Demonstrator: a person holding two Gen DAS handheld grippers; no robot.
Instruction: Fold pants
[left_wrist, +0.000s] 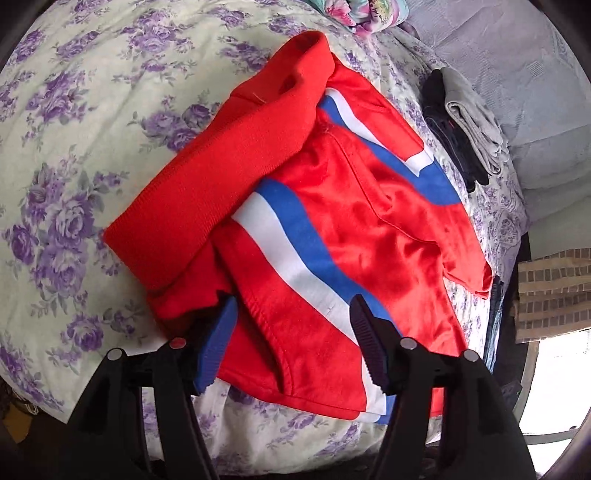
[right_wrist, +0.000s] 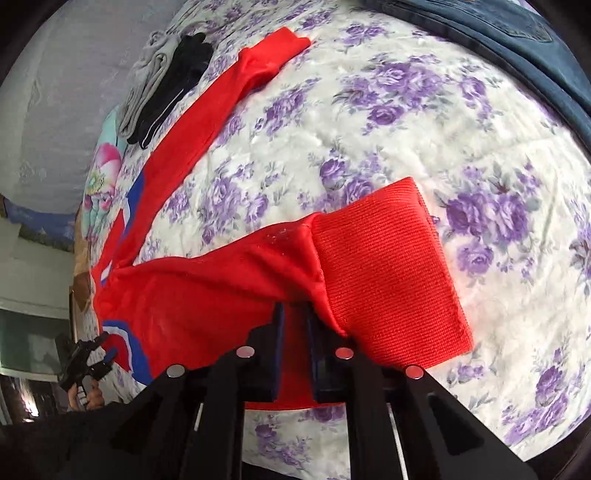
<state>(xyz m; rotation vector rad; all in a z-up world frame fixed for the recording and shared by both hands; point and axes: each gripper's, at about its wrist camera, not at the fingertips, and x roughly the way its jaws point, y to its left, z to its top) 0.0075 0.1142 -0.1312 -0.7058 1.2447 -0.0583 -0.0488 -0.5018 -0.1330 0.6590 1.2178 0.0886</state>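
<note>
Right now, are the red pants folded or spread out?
Partly folded: the red pants are bunched near the waist, while both legs lie apart on the bedspread.

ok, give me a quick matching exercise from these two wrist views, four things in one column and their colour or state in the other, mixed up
Things:
1. pants
2. left tool
3. right tool
4. bedspread

Colour or state:
A. shut on red fabric
B. purple flowers on white
C. red with blue and white stripes
D. open over the cloth

Pairs: 1-C, 2-D, 3-A, 4-B

Red pants (left_wrist: 325, 229) with blue-white stripes lie rumpled, partly folded; ribbed cuffs.
</note>
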